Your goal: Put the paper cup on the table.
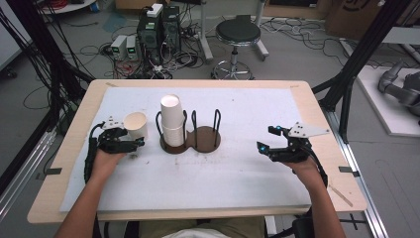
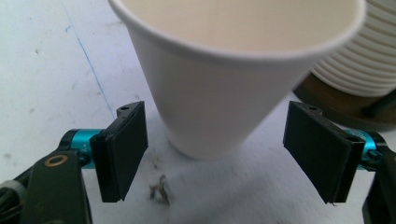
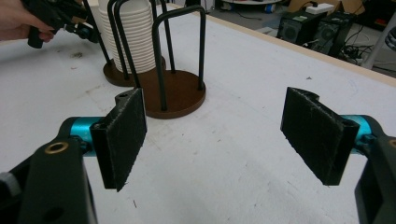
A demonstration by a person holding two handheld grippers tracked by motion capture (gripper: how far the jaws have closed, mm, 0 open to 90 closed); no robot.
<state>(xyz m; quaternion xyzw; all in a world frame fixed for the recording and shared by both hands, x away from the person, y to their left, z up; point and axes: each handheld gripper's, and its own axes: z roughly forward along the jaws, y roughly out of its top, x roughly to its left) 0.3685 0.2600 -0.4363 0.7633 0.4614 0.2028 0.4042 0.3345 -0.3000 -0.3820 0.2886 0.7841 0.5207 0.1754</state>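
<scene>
A cup [image 1: 135,126] stands upright on the surface [image 1: 237,168], left of centre, beside the rack [image 1: 190,136]. Left tongs [image 1: 132,144] are apart, flanking it without touching. Right tongs [image 1: 265,141], lower right, gape empty.

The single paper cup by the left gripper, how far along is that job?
Done: the single paper cup stands upright on the table, apart from the stack of cups in the holder. In hand: the left gripper has its jaws open around the cup, pads clear of it. Left: probably backing away. The right gripper waits open with nothing between its jaws.
</scene>
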